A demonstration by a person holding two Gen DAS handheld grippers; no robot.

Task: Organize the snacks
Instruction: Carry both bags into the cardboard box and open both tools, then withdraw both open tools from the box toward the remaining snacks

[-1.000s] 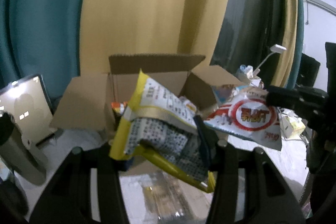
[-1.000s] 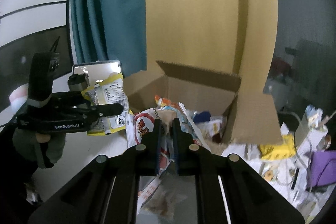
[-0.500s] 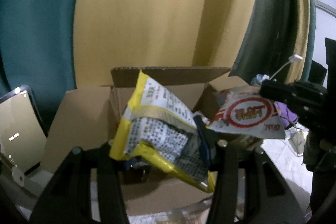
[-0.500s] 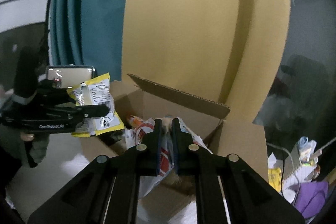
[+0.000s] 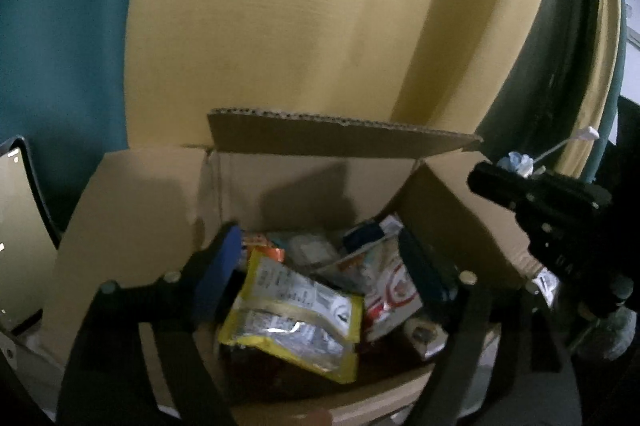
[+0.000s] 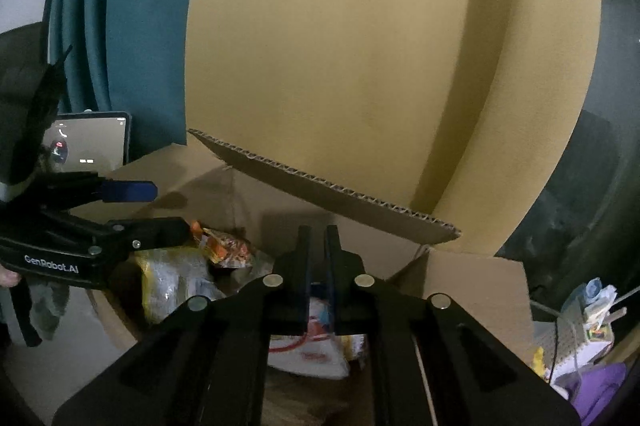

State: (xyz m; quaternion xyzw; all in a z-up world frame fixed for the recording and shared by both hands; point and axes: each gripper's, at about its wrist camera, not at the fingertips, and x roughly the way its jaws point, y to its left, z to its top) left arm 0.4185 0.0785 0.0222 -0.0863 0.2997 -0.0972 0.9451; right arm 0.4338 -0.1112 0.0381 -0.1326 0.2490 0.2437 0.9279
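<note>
An open cardboard box (image 5: pixel 132 210) holds several snack packets. My left gripper (image 5: pixel 320 258) is open above the box, and the yellow snack packet (image 5: pixel 292 314) lies loose inside below it. The white and red snack packet (image 5: pixel 394 286) lies in the box beside it. My right gripper (image 6: pixel 316 246) hangs over the box (image 6: pixel 472 286) with its jaws nearly closed and a narrow gap between them; the white and red packet (image 6: pixel 308 354) lies below it. The left gripper (image 6: pixel 132 210) also shows open in the right wrist view.
A tablet (image 6: pixel 92 142) leans at the left by a teal curtain (image 6: pixel 132 6). A large upright cardboard sheet (image 5: pixel 320 26) stands behind the box. Clutter with a purple item (image 6: pixel 596 386) sits at the right.
My left gripper opened and the yellow packet dropped into the box. The white and red packet left my right gripper and now lies in the box. Both grippers moved over the box.
</note>
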